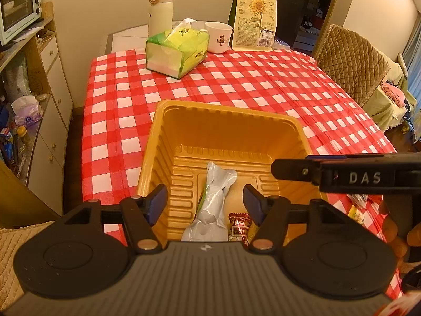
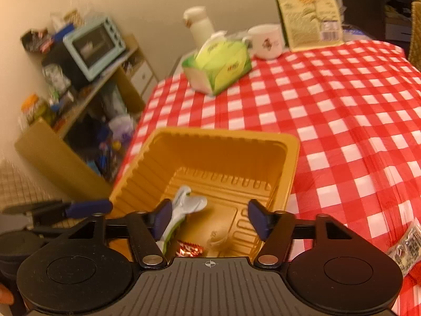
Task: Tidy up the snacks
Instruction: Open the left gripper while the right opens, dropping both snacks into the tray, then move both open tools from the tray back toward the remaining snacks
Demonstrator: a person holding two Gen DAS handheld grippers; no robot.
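An orange plastic tray (image 1: pixel 158 121) stands on the red-and-white checked tablecloth. In it lie a silver-white snack packet (image 1: pixel 215 197) and a red wrapped candy (image 1: pixel 238 227). My left gripper (image 1: pixel 205 192) hangs open over the tray's near end, with the packet lying loose below the gap between its pads. From the right, a finger (image 1: pixel 294 171) of the other gripper reaches over the tray's rim. In the right wrist view my right gripper (image 2: pixel 210 206) is open above the same tray (image 2: pixel 289 158), over the packet (image 2: pixel 184 205) and the candy (image 2: pixel 189 250), and holds nothing.
More small snack packets lie on the cloth right of the tray (image 1: pixel 356 212) (image 2: pixel 406 247). At the table's far end stand a green tissue box (image 1: pixel 176 50), a white mug (image 1: pixel 218 36), a white bottle (image 1: pixel 160 10) and a sunflower-seed bag (image 1: pixel 255 15). Shelves with a toaster oven (image 1: pixel 18 8) stand left, a padded chair (image 1: pixel 350 60) right.
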